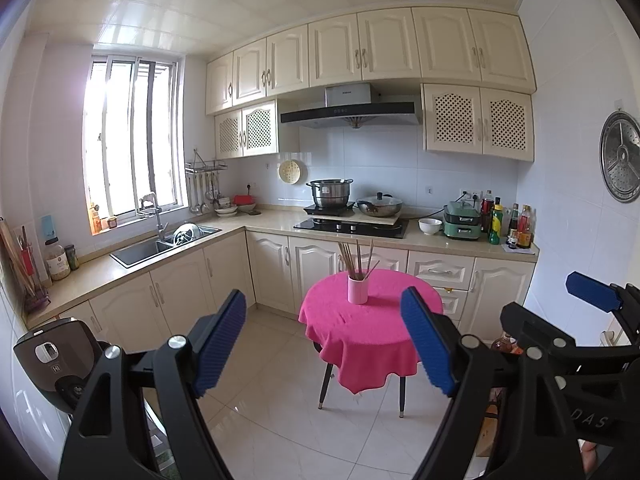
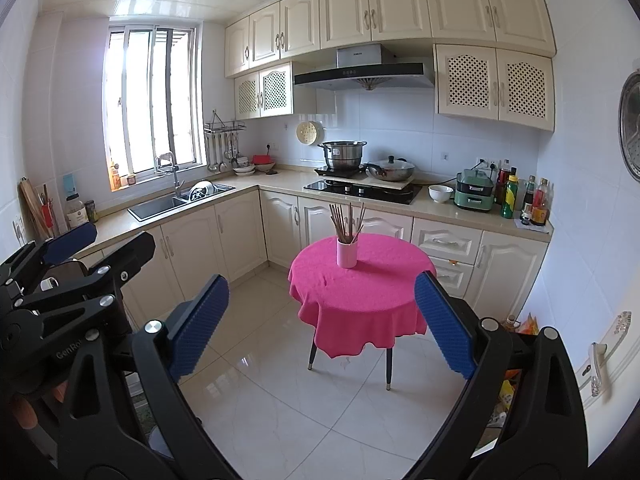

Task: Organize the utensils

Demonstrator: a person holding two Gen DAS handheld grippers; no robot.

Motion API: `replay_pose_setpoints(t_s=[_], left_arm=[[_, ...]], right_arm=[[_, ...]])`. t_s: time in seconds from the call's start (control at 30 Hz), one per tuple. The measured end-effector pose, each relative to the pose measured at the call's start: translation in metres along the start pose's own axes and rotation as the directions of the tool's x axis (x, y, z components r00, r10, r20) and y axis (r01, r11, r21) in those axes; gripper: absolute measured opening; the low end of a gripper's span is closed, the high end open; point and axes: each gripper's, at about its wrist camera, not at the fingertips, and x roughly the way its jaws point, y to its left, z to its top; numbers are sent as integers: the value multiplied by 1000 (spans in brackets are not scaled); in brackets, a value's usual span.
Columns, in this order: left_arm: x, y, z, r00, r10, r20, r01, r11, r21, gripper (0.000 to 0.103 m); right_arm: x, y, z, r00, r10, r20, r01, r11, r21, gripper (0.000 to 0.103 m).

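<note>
A small round table [image 2: 360, 300] stands on the pale tiled floor [image 2: 320, 412] on dark slanted legs, draped in a bright pink cloth that hangs in folds over its edge. On the cloth, toward the far side, stands an upright pink cup [image 2: 347, 253] holding a bundle of brown chopsticks [image 2: 346, 222] that fan outward above its rim. The rest of the cloth is bare. In the left wrist view the same table [image 1: 368, 332] shows the cup [image 1: 357, 289] and chopsticks [image 1: 356, 258] in the same place on it.
</note>
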Motion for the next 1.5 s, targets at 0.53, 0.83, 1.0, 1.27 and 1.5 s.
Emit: replay_pose_setpoints(t_s=[0.53, 0.83, 1.0, 1.27, 1.5], left_arm=[[3, 2, -1, 1000, 1, -4, -1, 1000, 0, 78], [3, 2, 0, 1000, 1, -5, -1, 1000, 1, 78], [7, 4, -3, 1000, 2, -8, -2, 1000, 5, 78], [9, 5, -6, 1000, 1, -7, -1, 1000, 6, 78], [10, 5, -6, 1000, 1, -8, -1, 1000, 5, 78]], right_arm=[[0, 2, -1, 1000, -1, -4, 1, 1000, 3, 92], [0, 4, -5, 1000, 0, -8, 1, 1000, 5, 92], [2, 5, -8, 1000, 0, -16, 0, 1000, 11, 92], [2, 4, -9, 1000, 1, -16, 0, 1000, 11, 92], [3, 3, -8, 1000, 1, -19, -1, 1000, 12, 92]])
